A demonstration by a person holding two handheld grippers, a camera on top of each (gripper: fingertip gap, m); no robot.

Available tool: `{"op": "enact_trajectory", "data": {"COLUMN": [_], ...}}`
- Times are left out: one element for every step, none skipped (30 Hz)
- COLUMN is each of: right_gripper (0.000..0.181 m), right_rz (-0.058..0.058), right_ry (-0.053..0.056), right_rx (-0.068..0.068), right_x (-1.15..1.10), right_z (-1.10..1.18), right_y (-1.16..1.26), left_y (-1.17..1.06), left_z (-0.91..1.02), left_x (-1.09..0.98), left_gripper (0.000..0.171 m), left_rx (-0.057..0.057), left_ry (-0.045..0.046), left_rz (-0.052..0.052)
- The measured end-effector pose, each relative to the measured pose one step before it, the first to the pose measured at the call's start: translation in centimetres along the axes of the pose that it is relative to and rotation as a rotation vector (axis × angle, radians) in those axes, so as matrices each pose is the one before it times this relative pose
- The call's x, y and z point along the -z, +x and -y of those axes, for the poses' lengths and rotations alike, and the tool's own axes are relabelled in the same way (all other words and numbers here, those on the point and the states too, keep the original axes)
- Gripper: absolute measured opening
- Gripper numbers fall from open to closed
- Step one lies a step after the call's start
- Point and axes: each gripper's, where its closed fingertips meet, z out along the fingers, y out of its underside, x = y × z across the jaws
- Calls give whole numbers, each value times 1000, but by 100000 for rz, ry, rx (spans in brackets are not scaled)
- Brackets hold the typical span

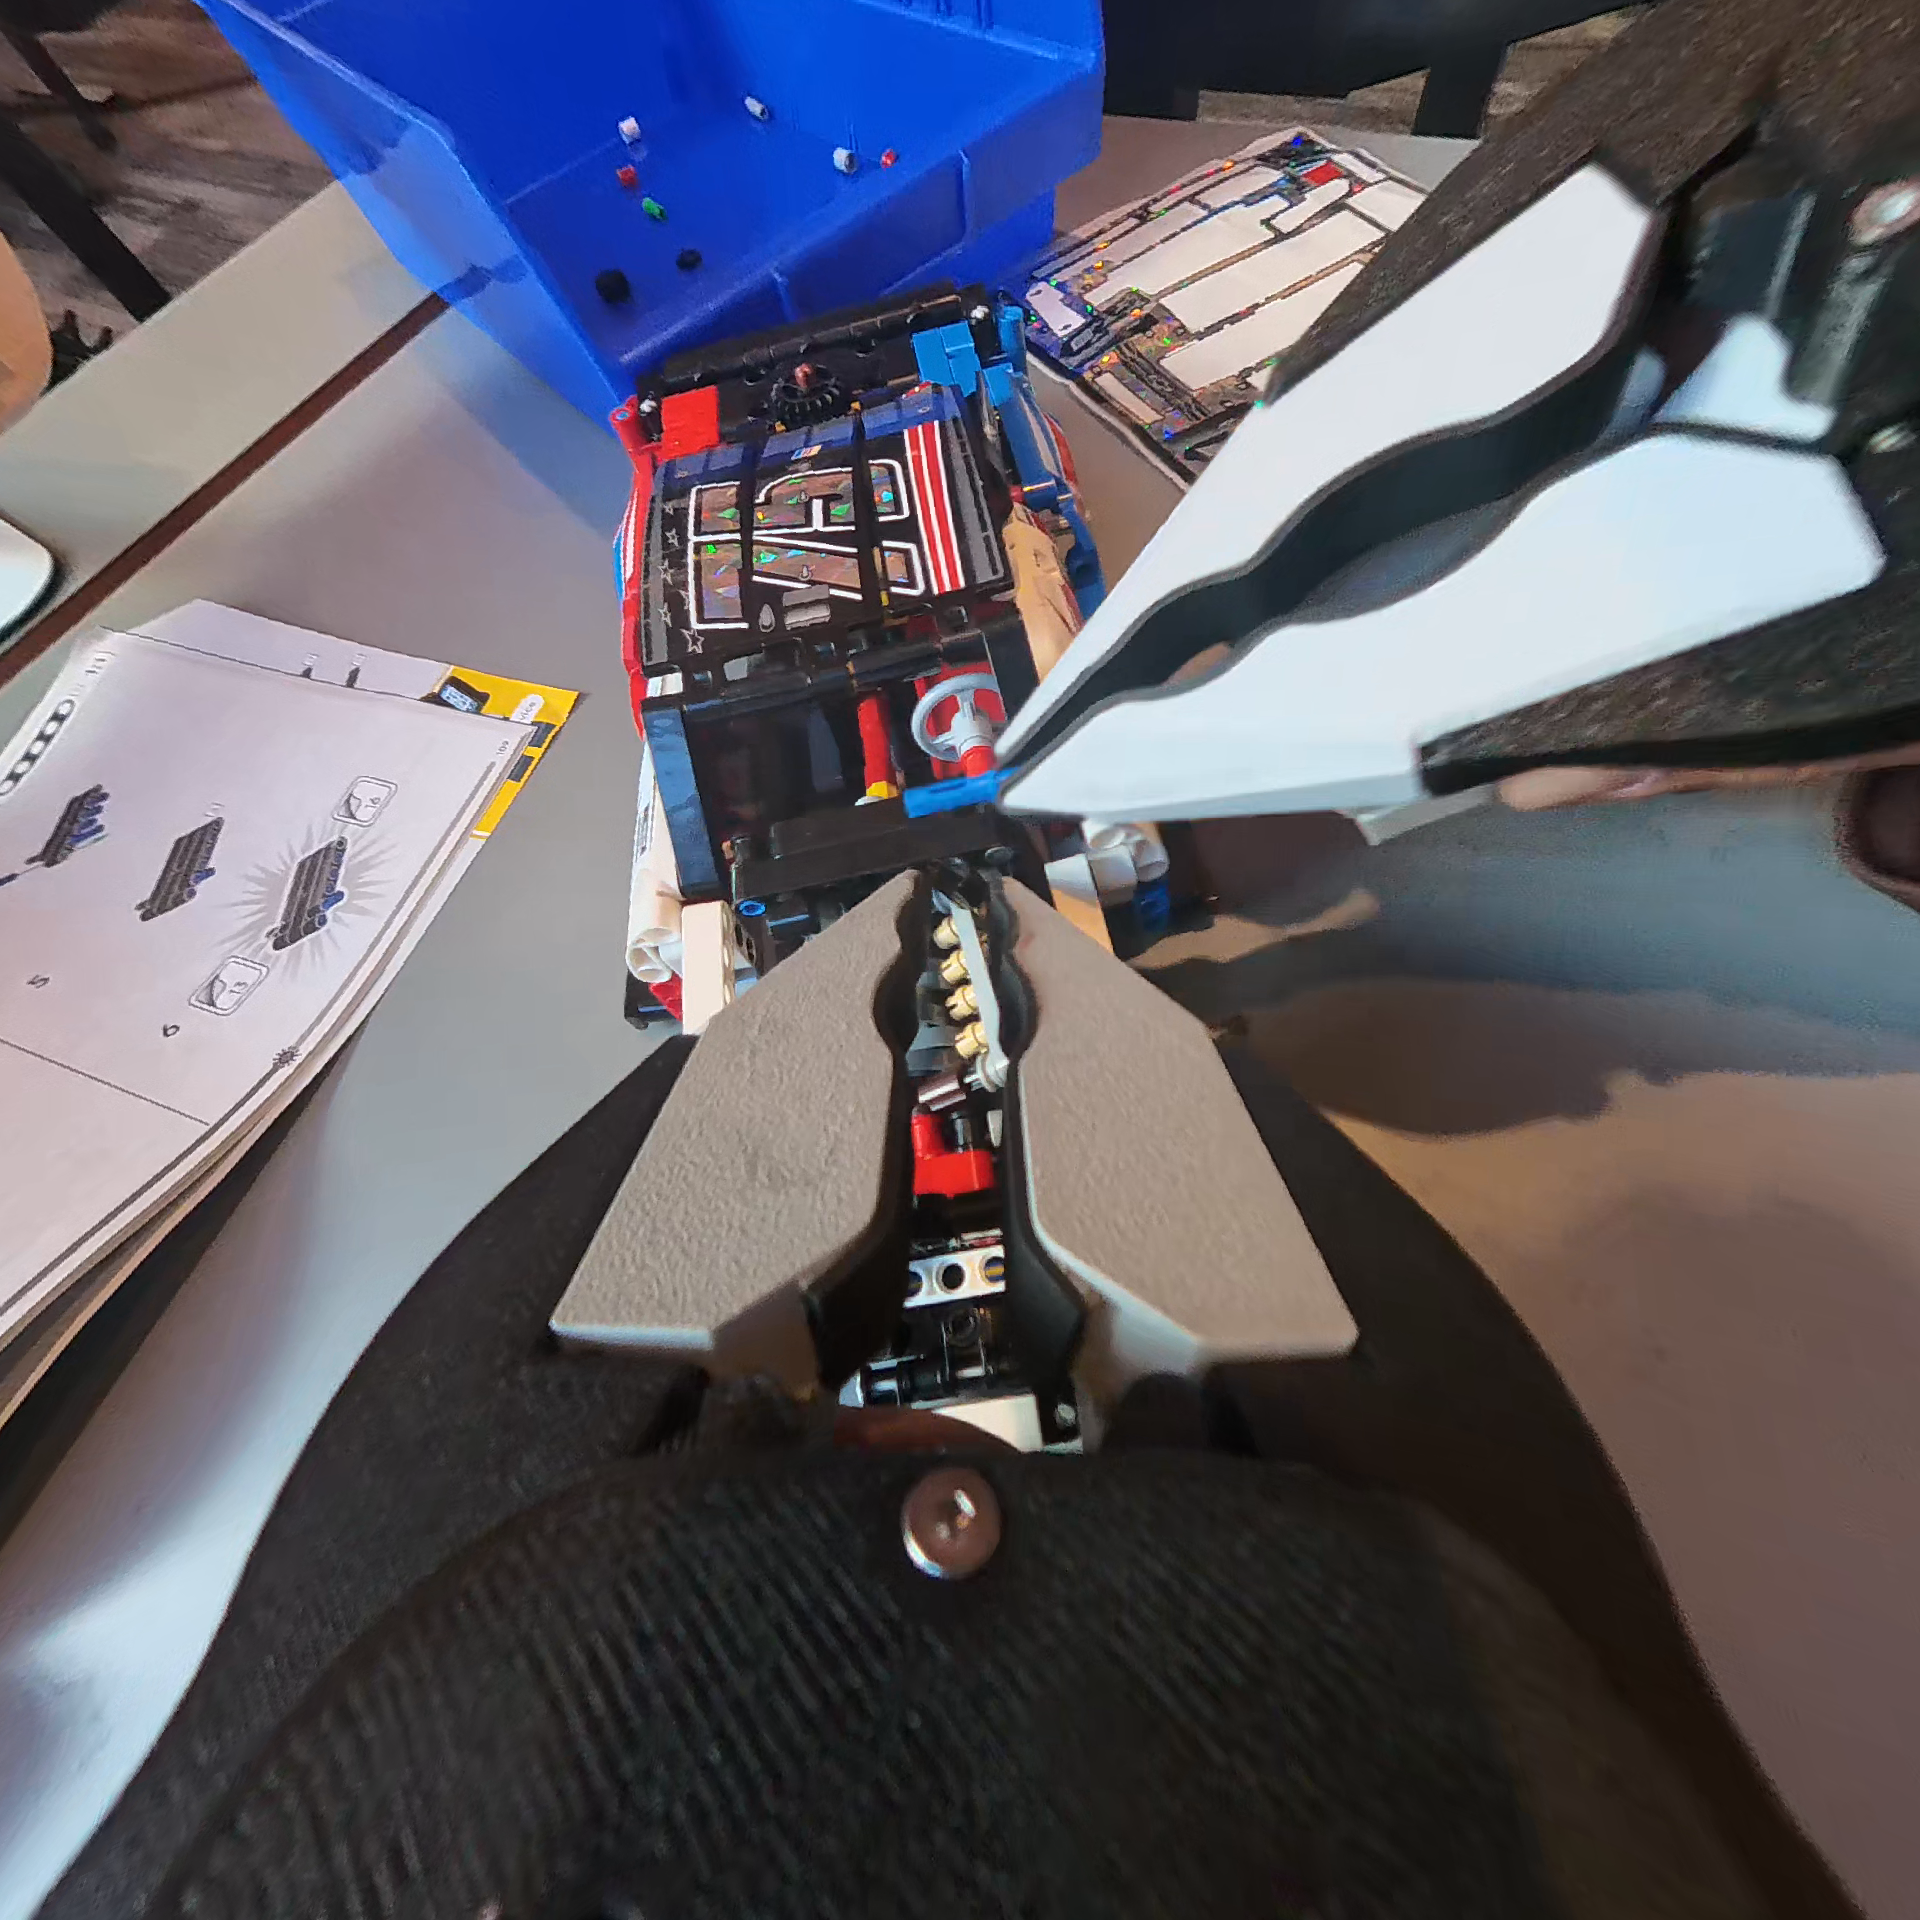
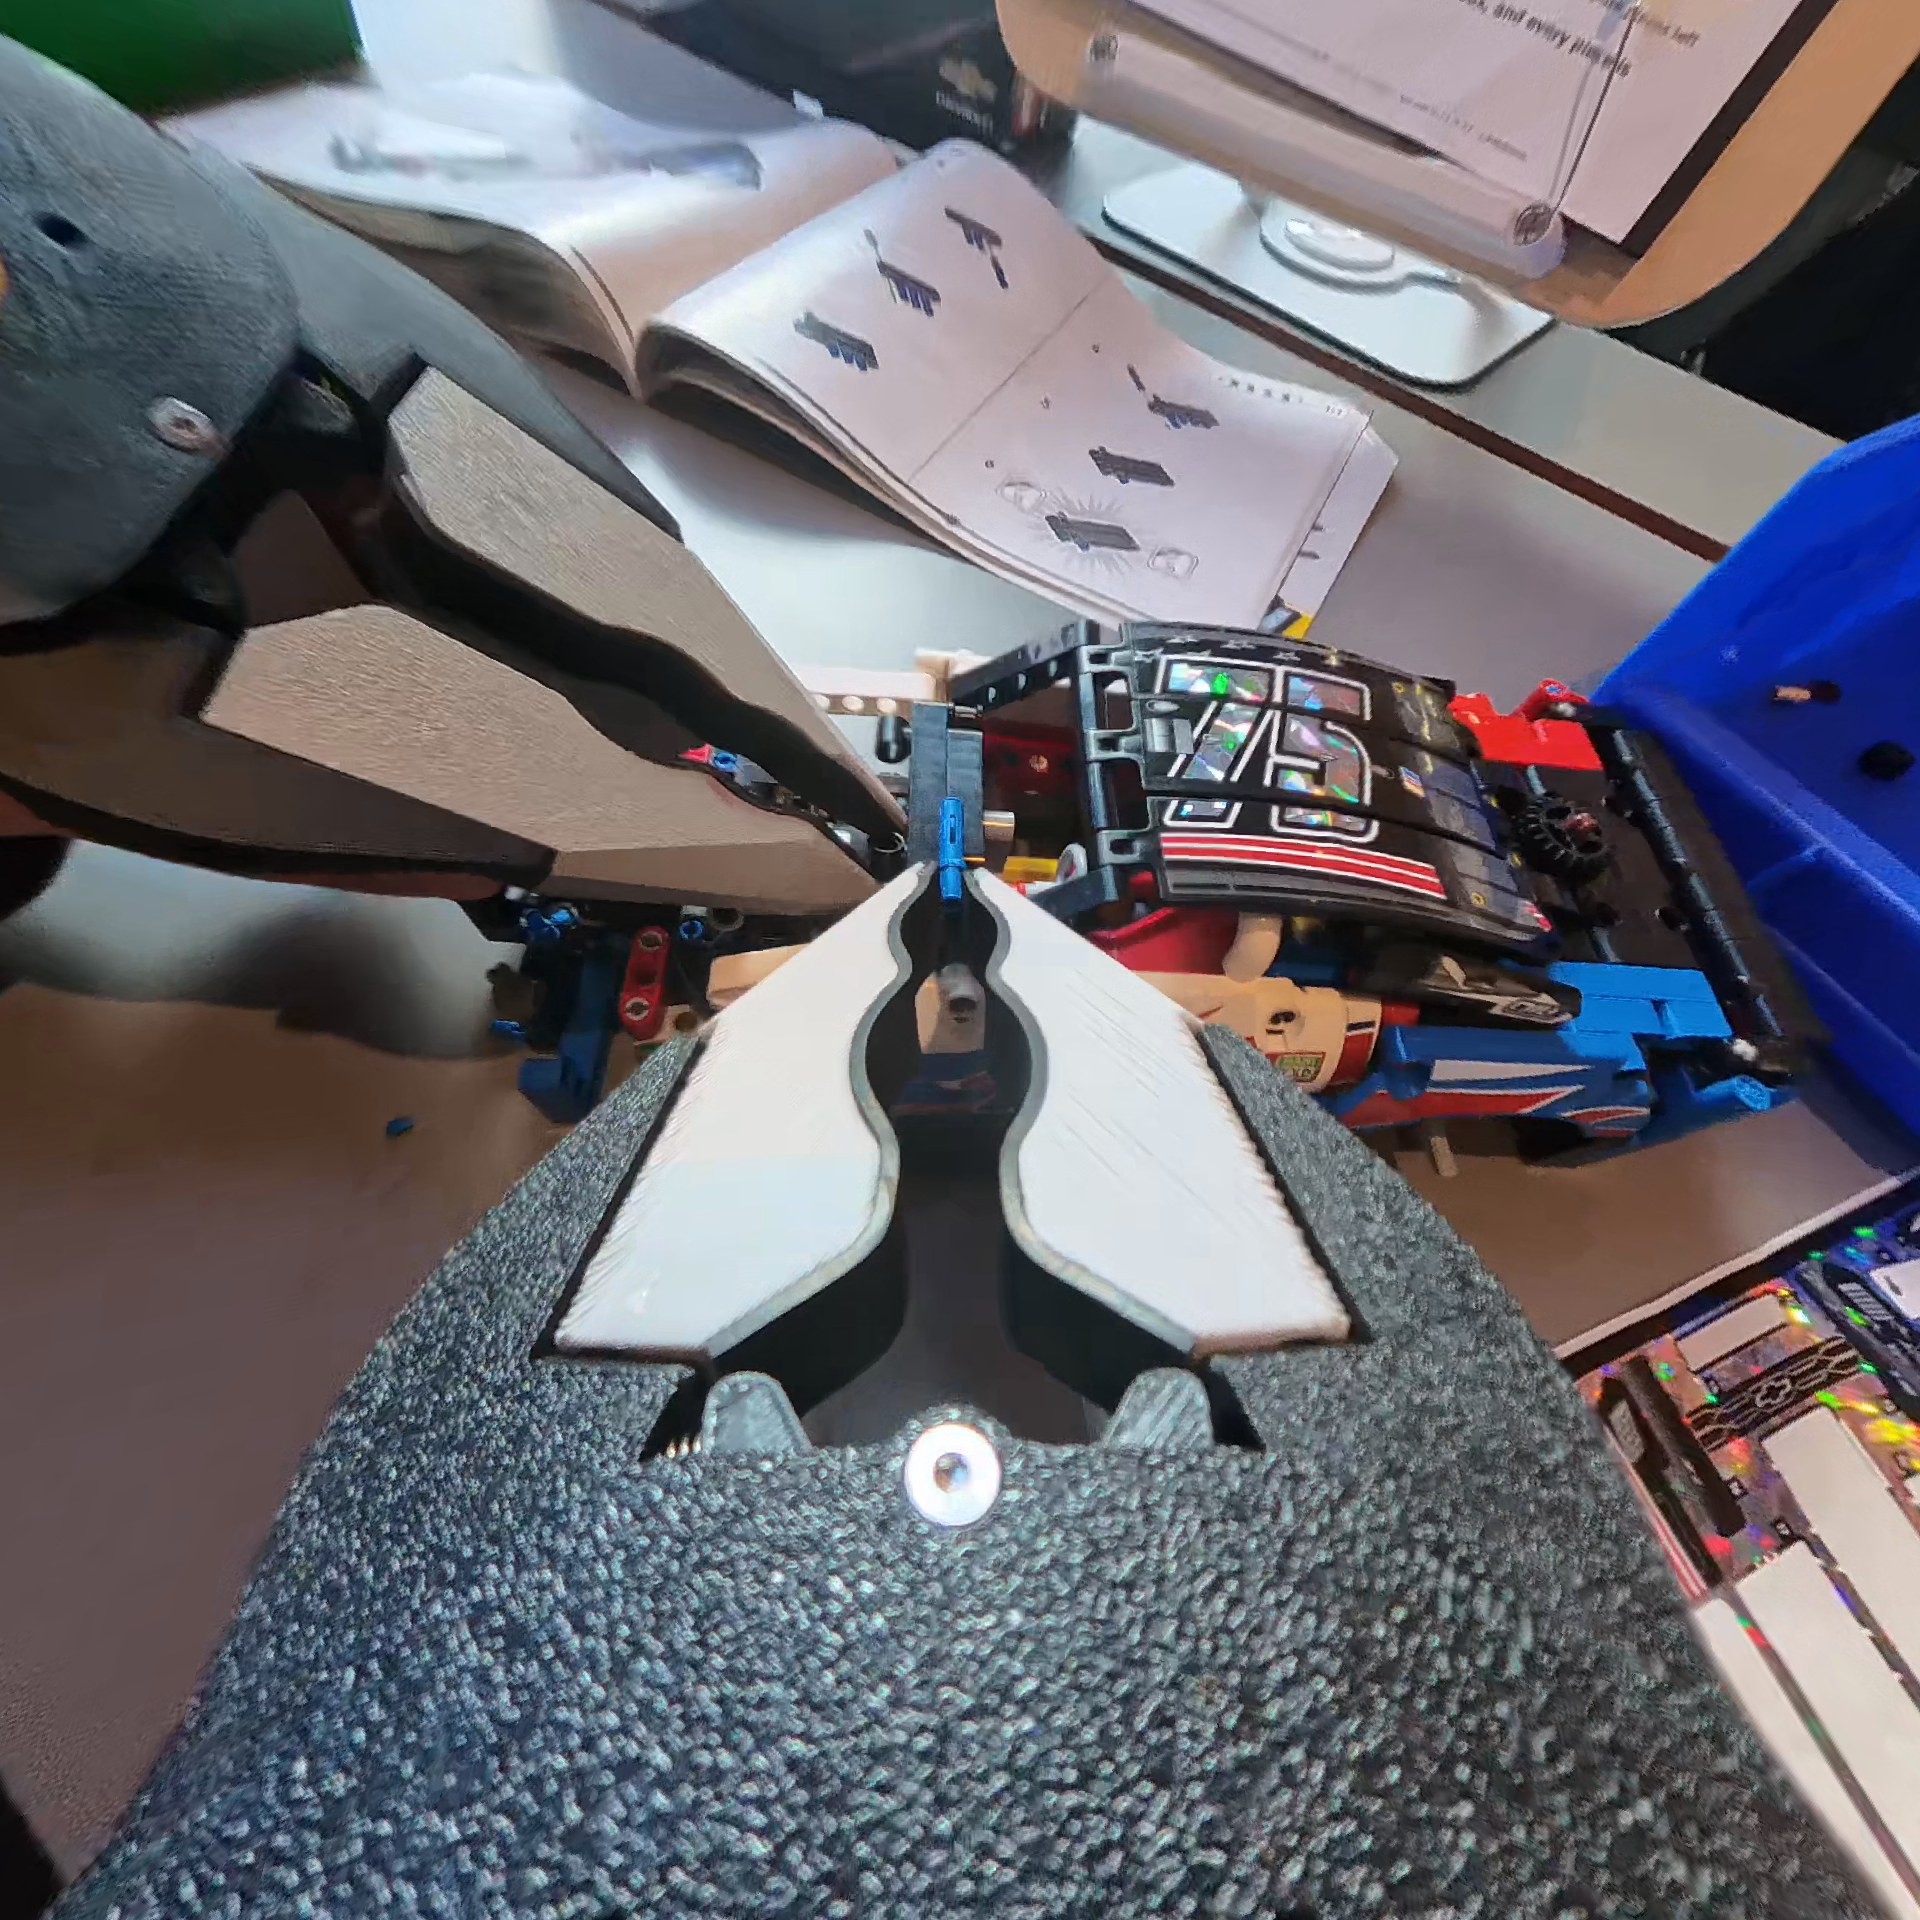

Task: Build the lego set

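The Lego car (image 1: pixel 821 540), black, red and blue with a holographic roof sticker, lies on the grey table; it also shows in the right wrist view (image 2: pixel 1299 779). My left gripper (image 1: pixel 961 894), with grey fingers, is shut on the car's front chassis, and the engine part shows between its fingers. In the right wrist view it (image 2: pixel 883 852) reaches in from the left. My right gripper (image 2: pixel 948 878), with white fingers, is shut on a small blue pin (image 2: pixel 950 831) held against a black beam by the cabin. In the left wrist view it (image 1: pixel 1003 779) comes in from the right with the pin (image 1: pixel 948 796).
A blue bin (image 1: pixel 727 156) with a few small loose parts stands right behind the car (image 2: pixel 1787 727). An open instruction booklet (image 1: pixel 208 883) lies to the left (image 2: pixel 987 364). A sticker sheet (image 1: pixel 1195 301) lies at the right (image 2: pixel 1766 1455). A monitor stand (image 2: pixel 1340 270) is behind. Only a small space, under 4 cm, lies between the two pairs of fingers.
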Motion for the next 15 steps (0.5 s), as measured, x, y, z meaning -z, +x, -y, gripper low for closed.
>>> {"op": "enact_trajectory", "data": {"right_gripper": [5, 5, 4, 5, 5, 5, 5, 5, 5, 4, 4, 4, 4, 4, 4], "right_rz": [-1408, -913, -157, 64, -130, -268, -204, -102, -84, 212, 362, 345, 383, 394, 348], "right_ry": [-2374, -1073, -1001, -1196, -991, -789, -627, -414, -160, 55, 320, 523, 650, 723, 756], "right_rx": [1496, 76, -1273, -1030, -147, 133, 219, 303, 358, 153, -215, -479, -688, -855, -763], "right_x": [-374, -200, -84, -42, -9, -16, -10, -17, -18, -25, -28, -12, -14, -2, -1], "right_z": [-224, 13, 49, -13, -10, -14, 3, 5, 30, 28, 36, 30, 17, 13, 19], "right_y": [102, 58, 32, 14, 12, 2, -27, -42, -36, -67, -67, -53, -38, -15, -11], "left_y": [-8, -72, -64, -30, -13, -18, -31, -59, -91, -64, -60, -27, -27, -23, -4], "left_z": [21, -9, -9, 9, -4, -1, -33, -44, -32, -21, 25, -19, -13, -18, 13], "left_x": [-11, -14, -22, -27, -11, -18, -15, 4, 27, 22, 28, 25, 27, 19, 14], "left_gripper": [8, 8, 7, 7, 7, 7, 6, 6, 5, 5, 5, 4, 5, 5, 4], "left_rx": [449, 32, -305, 271, 115, -964, -3804, -7225, -9678, -10832, -10253, -8962, -7287, -6116, -3985], "left_ry": [90, 179, 341, 297, 224, 115, -285, -928, -1501, -1858, -1543, -1348, -832, -427, -115], "left_rz": [-524, 62, -23, -206, -220, 212, 1292, 2895, 4339, 4469, 3823, 2788, 1876, 1406, 970]}}
